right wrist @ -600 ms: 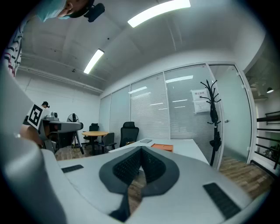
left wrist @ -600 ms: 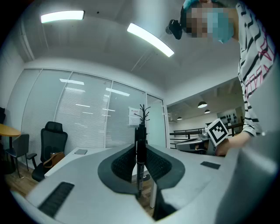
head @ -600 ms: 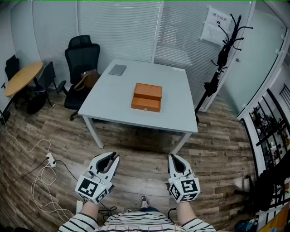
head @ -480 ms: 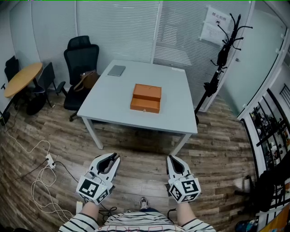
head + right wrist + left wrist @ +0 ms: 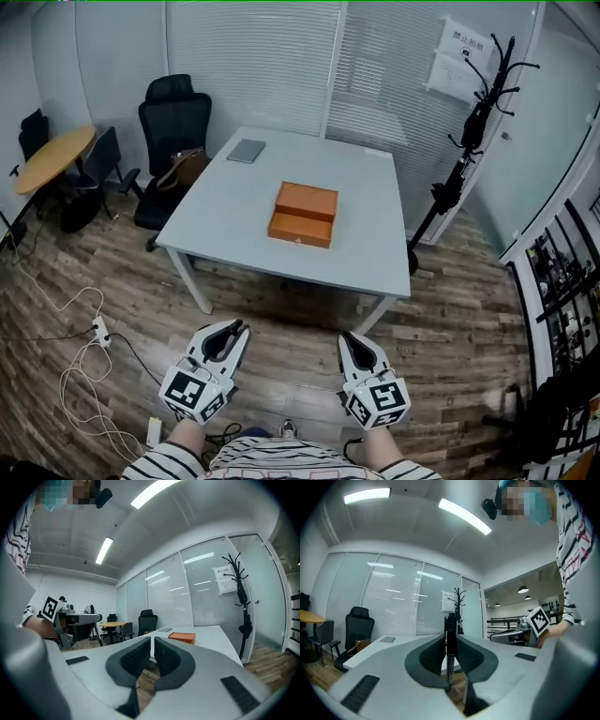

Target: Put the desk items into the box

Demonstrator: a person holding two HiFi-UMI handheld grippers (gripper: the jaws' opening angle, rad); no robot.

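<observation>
Head camera looks steeply down from afar — both gripper cameras face the same table (image 5: 234,202).

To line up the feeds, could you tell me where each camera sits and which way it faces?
Head view: on the head, steeply down at table, orange box, left gripper, right gripper, sleeves.
Left gripper view: on that gripper, along jaws shut on a dark pen; right gripper at right.
Right gripper view: on that gripper, along shut jaws toward the box; left gripper at left.
All share the table.
</observation>
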